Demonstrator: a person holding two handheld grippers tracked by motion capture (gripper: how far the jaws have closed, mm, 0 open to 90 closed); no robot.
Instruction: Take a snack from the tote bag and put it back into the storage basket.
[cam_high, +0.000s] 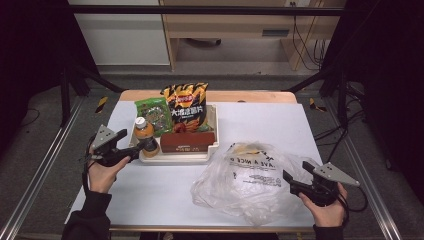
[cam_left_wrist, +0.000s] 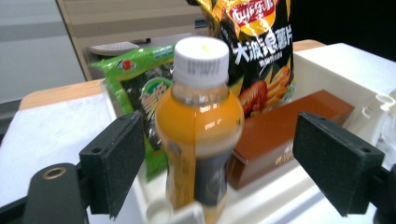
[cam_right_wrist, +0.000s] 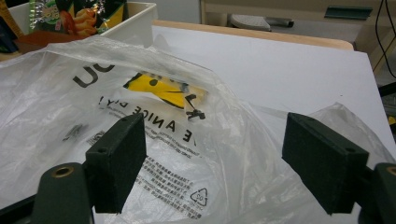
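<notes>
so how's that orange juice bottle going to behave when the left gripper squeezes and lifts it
The bottle looks nearly full, so probably heavy for its size. Its smooth round plastic may slip or twist between the left gripper pads. Tall and narrow in the tray, it could tip if nudged off-centre.

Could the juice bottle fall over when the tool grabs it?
Maybe. The left tool is open around the orange juice bottle and not yet gripping; closing off-centre might tip the tall bottle against the brown box. Also, the plastic bag lies limp between the open right tool's jaws, so it could slip or stay closed.
</notes>
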